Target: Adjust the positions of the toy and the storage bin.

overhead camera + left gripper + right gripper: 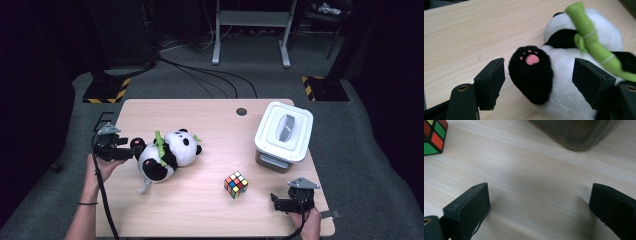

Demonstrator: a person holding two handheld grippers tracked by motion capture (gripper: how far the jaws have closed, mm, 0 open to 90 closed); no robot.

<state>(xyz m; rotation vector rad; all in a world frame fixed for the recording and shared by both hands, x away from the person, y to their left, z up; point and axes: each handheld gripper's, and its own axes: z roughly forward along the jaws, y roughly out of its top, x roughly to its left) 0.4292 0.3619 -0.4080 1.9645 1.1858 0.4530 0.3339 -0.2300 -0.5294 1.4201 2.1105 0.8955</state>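
- Right now your left gripper point(131, 146) sits at the table's left edge, its jaws pointing across the table toward the panda point(167, 154).
- Jaws there stand wide and grip nothing; in the left gripper view the panda's black foot point(531, 73), the one with the pink pad, lies between them with a gap on either side, touching neither pad.
- Note how the panda lies: on its back on the table point(200, 205), left of centre, long axis running from the foot nearest your left jaws away and to the right toward the head. The green bamboo stick point(591, 40) crosses its chest at a slant.
- So the foot is the near end, straight ahead of the left jaws. I judge a close here would catch that foot; a little further in and the jaws would straddle the white belly, which looks too broad for them.
- Your right gripper point(278, 202) rests at the near right corner, jaws wide over bare wood, holding nothing.
- From there the cube point(236, 184) is just up and to its left, the white lidded box point(283, 135) just beyond it; the panda is well apart, so the left hand is plainly the nearer one.
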